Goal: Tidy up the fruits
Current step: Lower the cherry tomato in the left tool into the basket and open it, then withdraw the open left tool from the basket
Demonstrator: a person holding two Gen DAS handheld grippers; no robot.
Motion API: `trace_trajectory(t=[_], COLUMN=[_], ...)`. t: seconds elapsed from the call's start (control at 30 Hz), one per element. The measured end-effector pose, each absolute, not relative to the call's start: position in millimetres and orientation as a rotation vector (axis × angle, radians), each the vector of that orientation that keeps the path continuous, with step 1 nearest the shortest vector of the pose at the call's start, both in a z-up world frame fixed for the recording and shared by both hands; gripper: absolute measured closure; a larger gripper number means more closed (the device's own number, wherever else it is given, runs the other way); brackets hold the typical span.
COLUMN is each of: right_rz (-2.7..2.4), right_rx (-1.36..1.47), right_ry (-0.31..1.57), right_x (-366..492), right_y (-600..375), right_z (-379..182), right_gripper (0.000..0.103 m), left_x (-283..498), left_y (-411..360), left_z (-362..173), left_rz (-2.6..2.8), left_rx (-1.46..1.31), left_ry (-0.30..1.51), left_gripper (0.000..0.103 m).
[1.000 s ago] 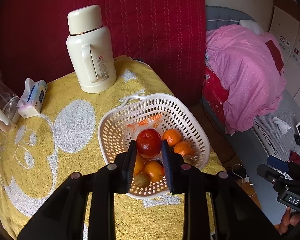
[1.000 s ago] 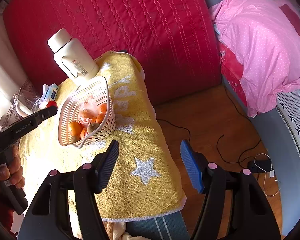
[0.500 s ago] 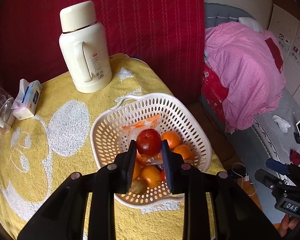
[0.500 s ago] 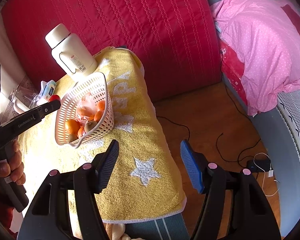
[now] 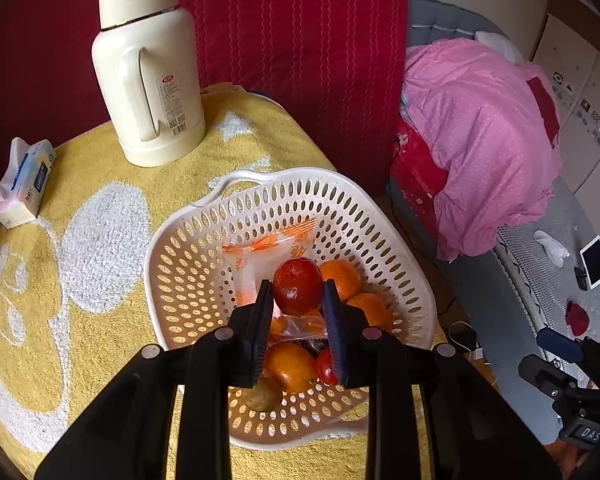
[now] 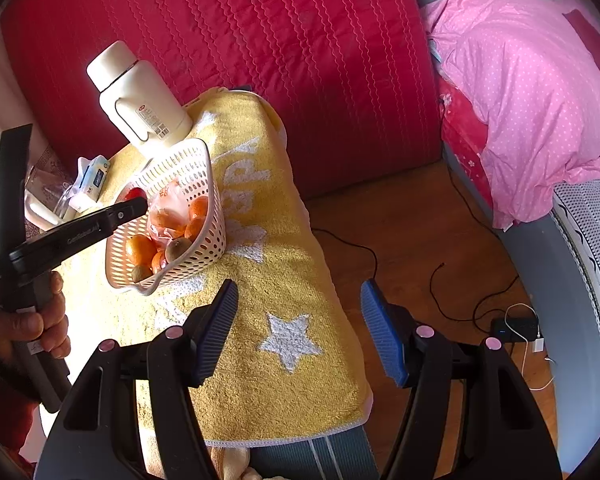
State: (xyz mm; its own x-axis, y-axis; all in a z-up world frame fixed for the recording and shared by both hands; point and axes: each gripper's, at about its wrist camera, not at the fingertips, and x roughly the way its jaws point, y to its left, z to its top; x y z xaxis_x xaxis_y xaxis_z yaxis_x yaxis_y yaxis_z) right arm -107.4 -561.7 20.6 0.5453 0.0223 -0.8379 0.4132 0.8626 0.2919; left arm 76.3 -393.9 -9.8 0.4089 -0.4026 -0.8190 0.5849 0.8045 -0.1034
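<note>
A red apple [image 5: 297, 288] is clamped between the pads of my left gripper [image 5: 298, 304], held just over the white slotted basket [image 5: 188, 264]. Inside the basket lie several oranges [image 5: 340, 278], a brown kiwi [image 5: 264, 396], a small red fruit [image 5: 326, 368] and a clear wrapped snack bag [image 5: 260, 256]. From the right wrist view, the left gripper [image 6: 130, 204] reaches over the basket [image 6: 204, 232] with the apple [image 6: 134, 193] at its tip. My right gripper [image 6: 298, 328] stands open and empty above the yellow towel [image 6: 268, 264] near the table's front right corner.
A cream thermos [image 5: 148, 68] stands at the back of the towel-covered table. A tissue pack [image 5: 24, 182] and a clear jug [image 6: 44, 200] sit at the left. Red padding [image 6: 260, 40] backs the table; floor with cables [image 6: 440, 264] and a pink quilt [image 6: 532, 92] lie right.
My left gripper has sunk and moved forward with the apple, so the basket and thermos look larger and closer. The right gripper has held its place.
</note>
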Motion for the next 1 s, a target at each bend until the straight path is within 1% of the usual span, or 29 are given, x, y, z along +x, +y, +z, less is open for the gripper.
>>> trace_trajectory(t=[0.17,0.4,0.73,1.0], right_rz=[-0.232,-0.223,-0.232,-0.218], right_rx=[0.502,0.509,0.521,0.516], right_ry=[0.982,0.988,0.982,0.979], right_x=[-107,-106,-106,-106], right_y=[-557,-550,-549,-545], right_z=[18,15,15,18], right_gripper=[0.038,0.038,0.038,0.038], left_x=[91,98,87,82], left_y=[-393,-401,-406,-402], left_z=[-20,-19,-25,-24], left_rz=[-0.663,-0.694,-0.715,-0.715], left_rx=[0.164,0.177,0.191,0.189], left_ry=[1.014,1.004,1.031,1.036], left_gripper=[0.077,0.077,0.077,0.075])
